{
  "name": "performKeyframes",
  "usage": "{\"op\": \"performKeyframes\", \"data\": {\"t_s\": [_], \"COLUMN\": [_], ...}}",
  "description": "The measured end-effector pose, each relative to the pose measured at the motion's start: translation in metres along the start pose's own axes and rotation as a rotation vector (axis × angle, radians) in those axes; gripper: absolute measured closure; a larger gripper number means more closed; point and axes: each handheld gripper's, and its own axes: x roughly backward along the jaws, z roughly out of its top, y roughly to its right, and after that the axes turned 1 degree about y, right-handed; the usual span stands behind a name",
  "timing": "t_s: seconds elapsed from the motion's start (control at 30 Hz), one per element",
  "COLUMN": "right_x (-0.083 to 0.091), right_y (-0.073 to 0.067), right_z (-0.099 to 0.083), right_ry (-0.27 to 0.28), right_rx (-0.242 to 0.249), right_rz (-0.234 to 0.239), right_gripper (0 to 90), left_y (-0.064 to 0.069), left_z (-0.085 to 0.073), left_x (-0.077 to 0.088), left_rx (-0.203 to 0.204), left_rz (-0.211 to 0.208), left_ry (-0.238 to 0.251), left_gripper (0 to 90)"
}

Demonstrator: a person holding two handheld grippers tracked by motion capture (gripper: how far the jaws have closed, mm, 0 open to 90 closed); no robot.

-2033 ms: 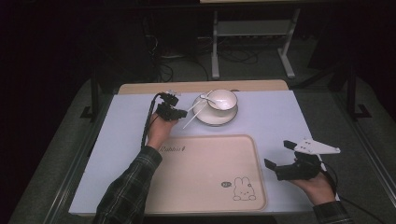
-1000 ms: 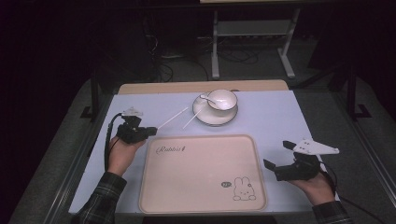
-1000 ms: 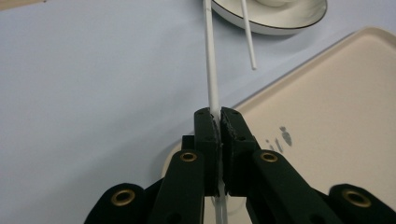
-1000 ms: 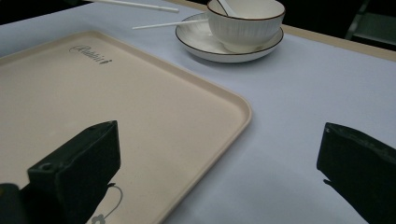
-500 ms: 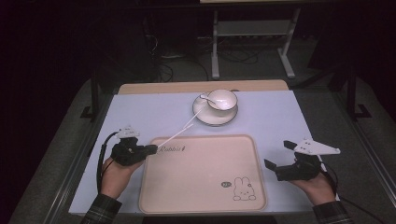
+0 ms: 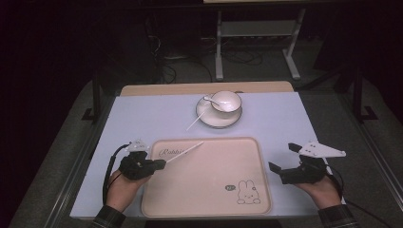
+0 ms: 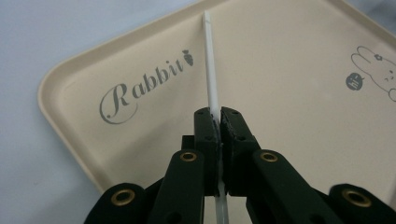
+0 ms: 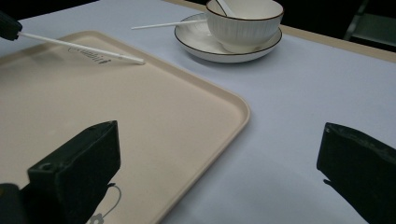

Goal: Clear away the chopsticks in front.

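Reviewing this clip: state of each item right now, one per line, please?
Left tool: shut on white chopstick, its tip over the tray.
Right tool: open, holding nothing.
Tray: flat on the table, nothing lying in it.
Second chopstick: leaning on the saucer rim.
Bowl: upright on saucer.
Spoon: resting in the bowl.

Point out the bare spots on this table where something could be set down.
The tray is bare between its Rabbit lettering and the rabbit drawing. The cloth is free right of the saucer, and left of it too. It is crowded where the left gripper holds a stick over the tray's corner.
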Motion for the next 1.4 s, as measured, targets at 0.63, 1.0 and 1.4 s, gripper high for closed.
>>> {"op": "performKeyframes", "data": {"t_s": [0.63,1.0,1.4], "right_x": [-0.002,-0.002,-0.005], "right_y": [-0.001,-0.001,-0.002], "right_z": [0.001,0.001,0.001], "right_ry": [-0.003,-0.002,-0.015], "right_rx": [0.011,0.012,0.022], "right_rz": [0.001,0.004,0.012], "right_gripper": [0.0,0.0,0.0], "left_y": [-0.002,-0.003,-0.016], "left_z": [-0.012,-0.013,0.019], "left_x": [-0.030,-0.030,-0.029], "left_rx": [-0.034,-0.021,0.006], "left_rz": [0.008,-0.002,-0.025], "left_ry": [-0.188,-0.180,-0.094], "left_gripper": [85.1,82.8,75.4]}}
